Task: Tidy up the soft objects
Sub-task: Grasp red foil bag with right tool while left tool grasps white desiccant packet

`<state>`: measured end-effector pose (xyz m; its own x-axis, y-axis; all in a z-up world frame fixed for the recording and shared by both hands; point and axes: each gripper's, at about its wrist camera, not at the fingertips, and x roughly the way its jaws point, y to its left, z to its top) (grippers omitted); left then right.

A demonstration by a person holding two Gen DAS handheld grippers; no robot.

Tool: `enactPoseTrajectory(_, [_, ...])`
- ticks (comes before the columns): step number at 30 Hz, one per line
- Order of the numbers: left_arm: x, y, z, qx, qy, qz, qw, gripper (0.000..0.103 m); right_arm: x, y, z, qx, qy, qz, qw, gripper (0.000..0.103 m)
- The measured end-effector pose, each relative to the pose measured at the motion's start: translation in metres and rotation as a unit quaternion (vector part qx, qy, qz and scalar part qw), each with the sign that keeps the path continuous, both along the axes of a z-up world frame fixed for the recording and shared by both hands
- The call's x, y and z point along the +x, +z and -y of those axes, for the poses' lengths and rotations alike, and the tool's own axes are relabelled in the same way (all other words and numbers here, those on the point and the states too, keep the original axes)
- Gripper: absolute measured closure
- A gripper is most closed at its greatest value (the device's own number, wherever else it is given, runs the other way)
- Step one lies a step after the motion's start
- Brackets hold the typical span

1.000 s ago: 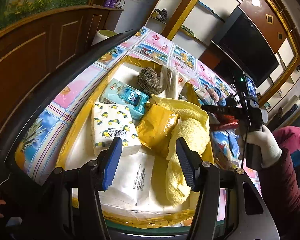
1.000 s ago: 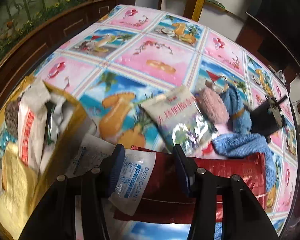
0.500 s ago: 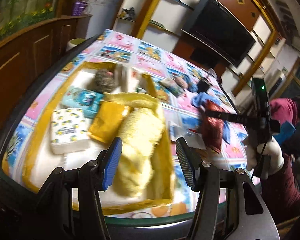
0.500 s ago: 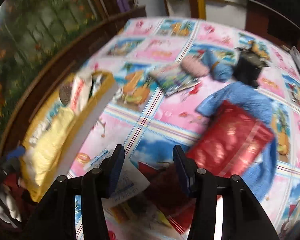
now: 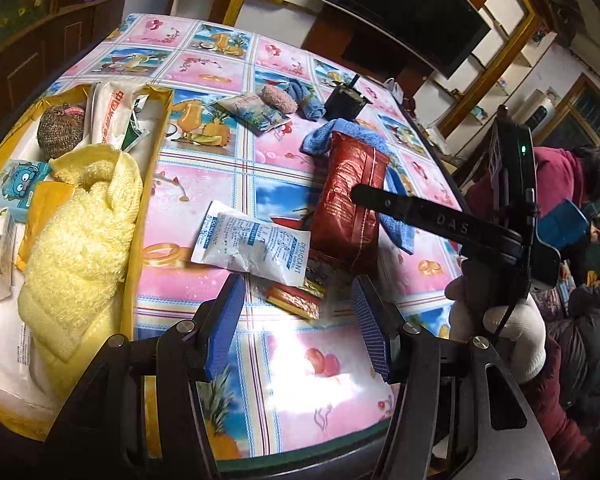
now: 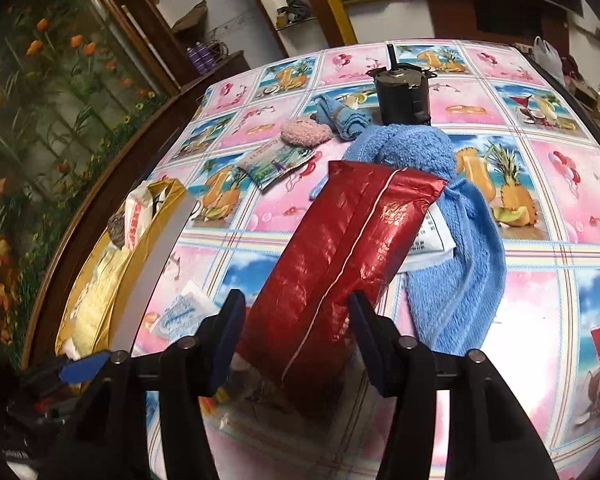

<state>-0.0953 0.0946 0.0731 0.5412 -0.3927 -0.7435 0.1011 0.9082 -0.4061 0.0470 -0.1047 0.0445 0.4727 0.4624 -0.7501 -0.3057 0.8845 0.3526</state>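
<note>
A red foil pouch [image 6: 340, 256] lies on the patterned tablecloth, partly over a blue towel [image 6: 452, 232]. My right gripper [image 6: 296, 324] has its jaws open around the pouch's near end; it also shows in the left wrist view [image 5: 364, 196] at the pouch [image 5: 348, 200]. My left gripper [image 5: 298, 320] is open and empty above the table, near a white desiccant packet [image 5: 256, 246] and a small gold-red packet [image 5: 296, 296]. A yellow box [image 5: 134, 240] at the left holds a yellow towel [image 5: 80, 248], tissue packs and a brown knitted ball [image 5: 60, 128].
Farther back lie a printed sachet [image 5: 256, 112], a pink fluffy pad [image 5: 278, 98], a small blue cloth [image 5: 306, 98] and a dark metal motor [image 6: 402, 92]. The table edge curves near my left gripper. A wooden cabinet stands at the left; people sit at the right.
My left gripper has swung right, from over the yellow box to over the open tablecloth. My right gripper has pulled back from the desiccant packet and now straddles the red pouch.
</note>
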Motion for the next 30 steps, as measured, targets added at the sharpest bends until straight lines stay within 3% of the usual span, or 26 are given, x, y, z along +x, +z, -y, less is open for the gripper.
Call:
enactPoseTrajectory(3, [0.002,-0.004,0.003,0.007,0.012,-0.014,0.9998,0.047,0.011,-0.001,-0.01,-0.021,-0.016,0.007,1.0,0.04])
enactPoseTrajectory(9, [0.016,-0.014,0.009,0.031,0.024,-0.036,0.9986,0.047,0.029,-0.023,-0.027,-0.074,-0.029,-0.009,0.997,0.04])
enactPoseTrajectory(11, [0.024,-0.018,0.012,0.042,0.03,-0.041,0.9979,0.047,0.029,-0.027,-0.028,-0.067,-0.018,0.0,0.998,0.042])
enactPoseTrajectory(14, [0.037,-0.023,0.011,0.056,0.045,-0.047,0.9963,0.047,0.028,-0.027,-0.023,-0.05,-0.003,-0.002,0.999,0.06])
enactPoseTrajectory(19, [0.061,-0.034,0.011,0.068,0.065,-0.056,0.994,0.047,0.027,-0.029,-0.003,-0.01,-0.006,-0.007,1.0,0.065])
enactPoseTrajectory(21, [0.07,-0.042,0.018,0.09,0.063,-0.063,0.9919,0.047,0.027,-0.03,0.0,-0.002,-0.009,-0.007,1.0,0.065])
enactPoseTrajectory(22, [0.073,-0.045,0.022,0.104,0.059,-0.065,0.9908,0.046,0.027,-0.03,0.001,0.001,-0.01,-0.006,1.0,0.066])
enactPoseTrajectory(25, [0.076,-0.048,0.031,0.137,0.049,-0.046,0.9882,0.025,0.025,-0.029,0.002,0.002,-0.012,0.0,1.0,0.067])
enactPoseTrajectory(30, [0.084,-0.057,0.041,0.195,0.036,-0.015,0.9801,0.023,0.026,-0.03,0.005,0.015,-0.017,-0.002,1.0,0.067])
